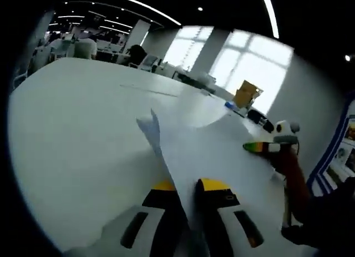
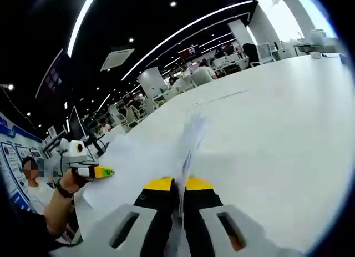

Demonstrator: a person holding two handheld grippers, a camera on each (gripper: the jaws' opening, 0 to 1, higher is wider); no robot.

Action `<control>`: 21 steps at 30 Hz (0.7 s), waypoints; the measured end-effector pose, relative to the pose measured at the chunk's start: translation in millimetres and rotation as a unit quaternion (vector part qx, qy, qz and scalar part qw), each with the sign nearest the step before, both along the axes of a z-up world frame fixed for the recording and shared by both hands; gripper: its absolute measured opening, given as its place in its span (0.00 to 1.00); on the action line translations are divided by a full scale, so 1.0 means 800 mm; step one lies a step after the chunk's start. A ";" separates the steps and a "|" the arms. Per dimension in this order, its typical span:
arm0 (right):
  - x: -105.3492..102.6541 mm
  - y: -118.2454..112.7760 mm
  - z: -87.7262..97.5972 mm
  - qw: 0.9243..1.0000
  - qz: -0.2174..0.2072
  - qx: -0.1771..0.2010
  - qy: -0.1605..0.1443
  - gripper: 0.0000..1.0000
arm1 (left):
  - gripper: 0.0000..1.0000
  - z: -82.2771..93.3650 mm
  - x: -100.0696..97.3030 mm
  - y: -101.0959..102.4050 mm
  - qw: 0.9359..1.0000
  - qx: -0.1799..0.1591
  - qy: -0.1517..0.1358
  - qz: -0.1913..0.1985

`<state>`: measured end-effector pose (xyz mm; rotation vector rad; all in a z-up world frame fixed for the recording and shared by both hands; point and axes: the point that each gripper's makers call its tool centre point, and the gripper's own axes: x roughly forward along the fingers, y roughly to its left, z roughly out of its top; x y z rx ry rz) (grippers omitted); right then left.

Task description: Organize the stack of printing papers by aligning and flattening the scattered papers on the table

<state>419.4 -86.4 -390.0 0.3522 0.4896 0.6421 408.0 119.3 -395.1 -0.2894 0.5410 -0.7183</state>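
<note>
Both grippers [image 1: 187, 186] [image 2: 178, 185] clamped on papers [image 1: 194, 140] over white table [image 1: 72, 124].

White printing papers [image 1: 205, 140] stand on edge, fanned and uneven, lifted above the white table [image 1: 72, 135].

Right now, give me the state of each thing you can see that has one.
left gripper: shut on papers
right gripper: shut on papers
papers: lifted on edge between both grippers, loose sheets sticking out unevenly
table: white, bare around the papers
</note>
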 end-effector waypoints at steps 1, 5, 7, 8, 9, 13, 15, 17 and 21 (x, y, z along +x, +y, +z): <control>0.001 -0.001 -0.001 1.000 -0.001 -0.010 -0.008 0.05 | 0.19 -0.002 0.002 0.000 1.000 0.006 -0.005 0.004; 0.010 -0.007 -0.009 0.998 -0.014 -0.058 -0.035 0.10 | 0.22 -0.015 0.010 0.003 0.998 0.053 -0.025 0.018; 0.014 -0.011 -0.016 0.995 -0.024 -0.086 -0.041 0.14 | 0.23 -0.011 0.011 0.000 0.998 0.054 -0.040 0.021; 0.015 -0.012 -0.018 0.994 -0.027 -0.096 -0.046 0.16 | 0.25 -0.010 0.013 0.004 0.997 0.061 -0.047 0.028; 0.015 -0.013 -0.020 0.993 -0.029 -0.106 -0.047 0.18 | 0.28 -0.008 0.016 0.006 0.996 0.065 -0.055 0.033; 0.014 -0.016 -0.024 0.991 -0.035 -0.120 -0.051 0.23 | 0.33 -0.009 0.017 0.009 0.994 0.077 -0.068 0.038; 0.013 -0.017 -0.025 0.990 -0.035 -0.123 -0.051 0.24 | 0.38 -0.008 0.021 0.011 0.993 0.081 -0.079 0.045; 0.012 -0.018 -0.024 0.991 -0.037 -0.122 -0.053 0.26 | 0.42 -0.008 0.024 0.013 0.992 0.084 -0.086 0.048; 0.009 -0.019 -0.023 0.991 -0.039 -0.117 -0.052 0.28 | 0.48 -0.007 0.020 0.011 0.991 0.085 -0.093 0.055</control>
